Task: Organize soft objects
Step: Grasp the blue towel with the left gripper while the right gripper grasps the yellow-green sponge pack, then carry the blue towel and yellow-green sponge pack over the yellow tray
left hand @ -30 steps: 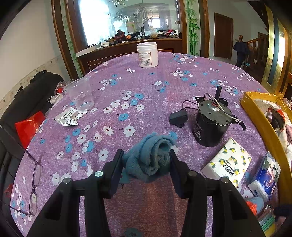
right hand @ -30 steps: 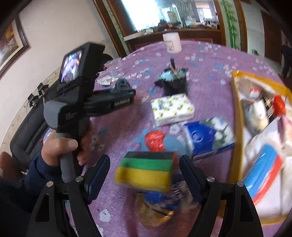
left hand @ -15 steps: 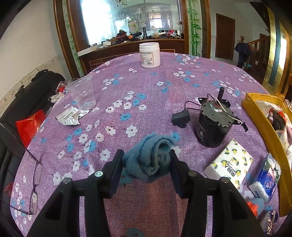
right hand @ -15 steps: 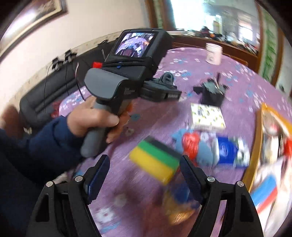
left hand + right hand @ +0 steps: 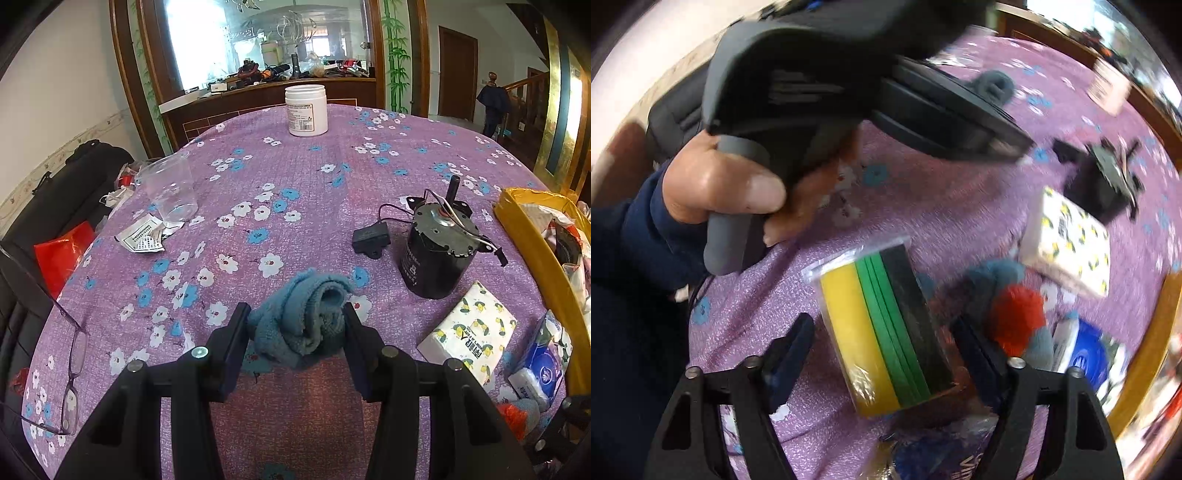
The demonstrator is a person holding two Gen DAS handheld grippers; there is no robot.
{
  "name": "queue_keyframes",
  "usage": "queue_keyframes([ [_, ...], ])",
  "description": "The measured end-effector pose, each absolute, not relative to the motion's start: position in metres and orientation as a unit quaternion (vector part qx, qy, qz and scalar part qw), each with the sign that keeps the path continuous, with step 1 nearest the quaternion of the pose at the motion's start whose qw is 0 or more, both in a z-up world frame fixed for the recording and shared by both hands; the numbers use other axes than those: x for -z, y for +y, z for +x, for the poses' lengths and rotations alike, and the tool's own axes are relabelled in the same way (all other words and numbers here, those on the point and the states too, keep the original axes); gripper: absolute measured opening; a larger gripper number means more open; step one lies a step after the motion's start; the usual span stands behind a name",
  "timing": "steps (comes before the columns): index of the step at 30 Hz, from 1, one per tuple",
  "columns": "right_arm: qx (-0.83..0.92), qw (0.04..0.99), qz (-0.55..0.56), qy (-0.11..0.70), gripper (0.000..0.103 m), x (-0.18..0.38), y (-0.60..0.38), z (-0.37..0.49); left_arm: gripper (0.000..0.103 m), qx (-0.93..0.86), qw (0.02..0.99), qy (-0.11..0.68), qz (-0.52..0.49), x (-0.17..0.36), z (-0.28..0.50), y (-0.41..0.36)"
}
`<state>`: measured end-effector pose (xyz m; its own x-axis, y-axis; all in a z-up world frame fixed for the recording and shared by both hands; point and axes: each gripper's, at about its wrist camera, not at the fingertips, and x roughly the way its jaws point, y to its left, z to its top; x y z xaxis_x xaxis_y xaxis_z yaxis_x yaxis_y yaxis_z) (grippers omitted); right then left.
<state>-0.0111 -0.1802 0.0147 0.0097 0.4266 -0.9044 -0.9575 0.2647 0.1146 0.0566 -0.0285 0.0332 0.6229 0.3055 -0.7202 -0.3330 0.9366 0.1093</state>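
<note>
My left gripper (image 5: 295, 311) is shut on a crumpled blue towel (image 5: 301, 326), held just above the purple flowered tablecloth (image 5: 295, 192). A wrapped pack of yellow, green and black sponges (image 5: 886, 295) lies between the fingers of my right gripper (image 5: 884, 326). Those jaws are closing, with small gaps still showing on both sides of the pack. In the right wrist view, a hand (image 5: 720, 188) holds the left gripper's handle, and the towel (image 5: 993, 85) shows at its tip.
A black motor (image 5: 436, 247) with wires, a tissue pack (image 5: 469, 328), a blue packet (image 5: 539, 365) and a yellow basket (image 5: 535, 251) stand at the right. A white jar (image 5: 306, 110), a clear cup (image 5: 171, 188) and glasses (image 5: 70, 369) lie farther off. A red-and-blue soft item (image 5: 1015, 314) sits beside the sponges.
My right gripper has rolled and swung over the sponge pack, and its jaws have narrowed around it. The left gripper and its towel have stayed put.
</note>
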Motion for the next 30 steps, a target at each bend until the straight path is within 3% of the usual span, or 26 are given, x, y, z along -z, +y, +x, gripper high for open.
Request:
queue_keyframes([
  [2,-0.524,0.668,-0.259,0.461,0.045,-0.016,-0.195,-0.009,0.047,-0.176,0.901,0.395,-0.017,-0.034,0.056,-0.029],
  [5,-0.505,0.711,-0.222,0.436,0.043,-0.023,-0.213,-0.015,0.047,-0.175,0.903,0.393,-0.017,-0.036,0.055,-0.03],
  [13,-0.419,0.821,-0.028,0.388,0.043,-0.048,-0.268,-0.012,0.047,-0.166,0.91,0.379,-0.02,-0.041,0.05,-0.034],
  [30,-0.287,0.875,0.117,0.371,0.042,-0.085,-0.361,0.008,0.047,-0.103,0.938,0.33,-0.009,-0.067,0.032,-0.057],
])
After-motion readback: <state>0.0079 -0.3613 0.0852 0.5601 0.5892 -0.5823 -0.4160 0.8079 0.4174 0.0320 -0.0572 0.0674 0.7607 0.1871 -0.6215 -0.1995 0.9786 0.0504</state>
